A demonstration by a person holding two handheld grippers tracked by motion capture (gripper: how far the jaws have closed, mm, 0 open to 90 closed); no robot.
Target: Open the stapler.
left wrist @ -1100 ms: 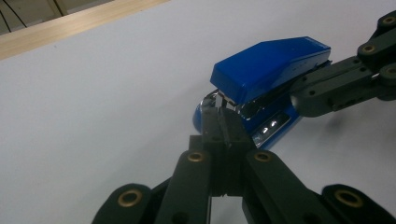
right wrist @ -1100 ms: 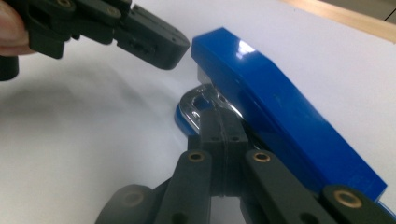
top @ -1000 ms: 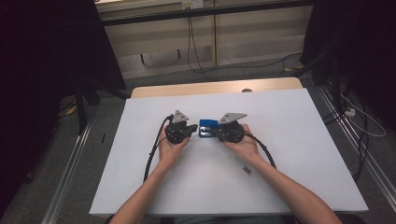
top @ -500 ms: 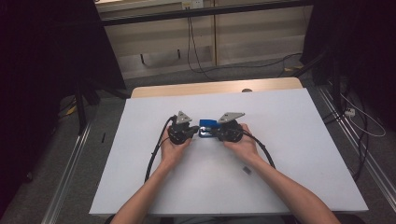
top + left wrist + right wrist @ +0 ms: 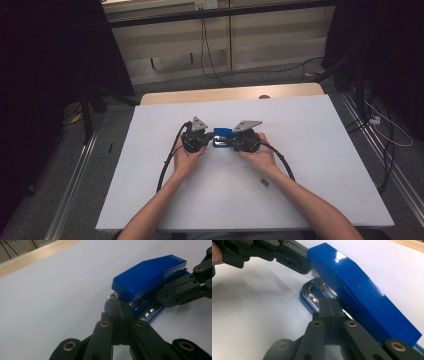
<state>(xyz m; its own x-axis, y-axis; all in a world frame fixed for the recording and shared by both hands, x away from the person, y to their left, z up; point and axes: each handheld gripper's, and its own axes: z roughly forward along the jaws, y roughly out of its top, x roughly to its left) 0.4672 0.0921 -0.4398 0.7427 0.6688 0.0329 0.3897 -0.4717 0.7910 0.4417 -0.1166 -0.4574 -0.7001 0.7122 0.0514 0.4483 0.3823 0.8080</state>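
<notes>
A blue stapler (image 5: 222, 134) lies on the white table (image 5: 310, 150), between my two grippers. My left gripper (image 5: 212, 140) is shut, its joined tips (image 5: 119, 311) resting at the stapler's (image 5: 150, 277) front end, by the chrome base plate. My right gripper (image 5: 231, 142) is shut too, its tips (image 5: 331, 306) against the chrome plate under the stapler's blue top (image 5: 362, 292). In the left gripper view the right gripper's jaws reach in from the right under the blue top. Nothing shows between either pair of pads.
A small dark object (image 5: 264, 182) lies on the table near the right forearm. A wooden strip (image 5: 230, 94) runs along the far edge. Black cables (image 5: 167, 165) trail from both grippers toward the near side. Open white surface lies all around.
</notes>
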